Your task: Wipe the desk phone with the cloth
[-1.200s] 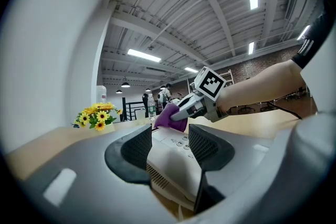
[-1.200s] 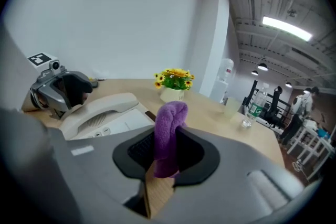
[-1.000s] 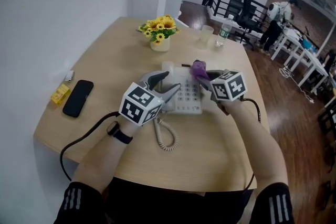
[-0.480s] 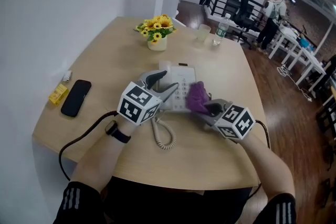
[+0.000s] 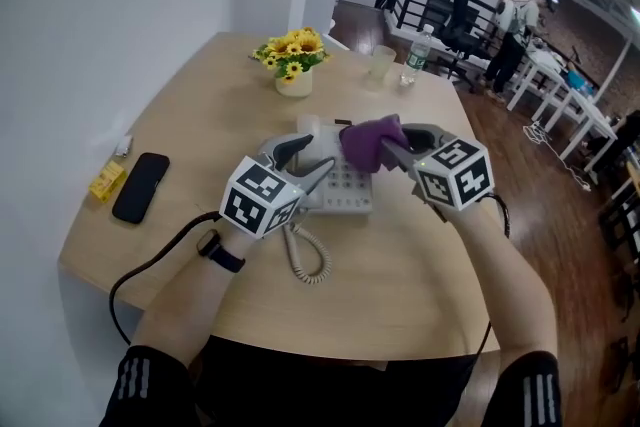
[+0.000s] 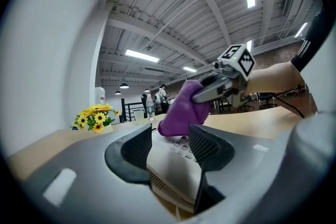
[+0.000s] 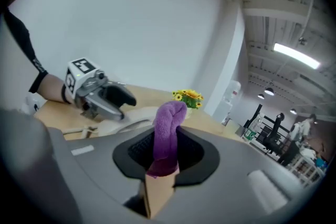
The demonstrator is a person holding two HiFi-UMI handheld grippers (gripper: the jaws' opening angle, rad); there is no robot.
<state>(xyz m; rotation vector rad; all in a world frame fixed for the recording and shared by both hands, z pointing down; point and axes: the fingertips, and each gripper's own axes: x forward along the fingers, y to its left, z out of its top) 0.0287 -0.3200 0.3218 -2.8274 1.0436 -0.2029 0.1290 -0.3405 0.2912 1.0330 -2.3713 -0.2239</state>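
Note:
The light grey desk phone [image 5: 345, 187] lies on the wooden table [image 5: 420, 255]. My left gripper [image 5: 306, 163] is shut on the phone's left side; in the left gripper view the phone's body [image 6: 173, 157] fills the space between both pads. My right gripper [image 5: 392, 148] is shut on a bunched purple cloth [image 5: 371, 141] that sits over the far part of the keypad. In the right gripper view the cloth [image 7: 168, 134] stands up between the jaws of the right gripper [image 7: 164, 157]. The left gripper view shows the cloth [image 6: 181, 113] touching the phone's top.
The phone's coiled cord [image 5: 308, 263] trails toward me. A pot of yellow flowers [image 5: 288, 63], a plastic cup [image 5: 379, 63] and a water bottle [image 5: 411, 61] stand at the far edge. A black smartphone [image 5: 140, 187] and a small yellow item [image 5: 107, 179] lie at the left.
The right gripper drew the cloth toward me along the phone's right side, then carried it back to the far part of the keypad. The left gripper stayed on the phone.

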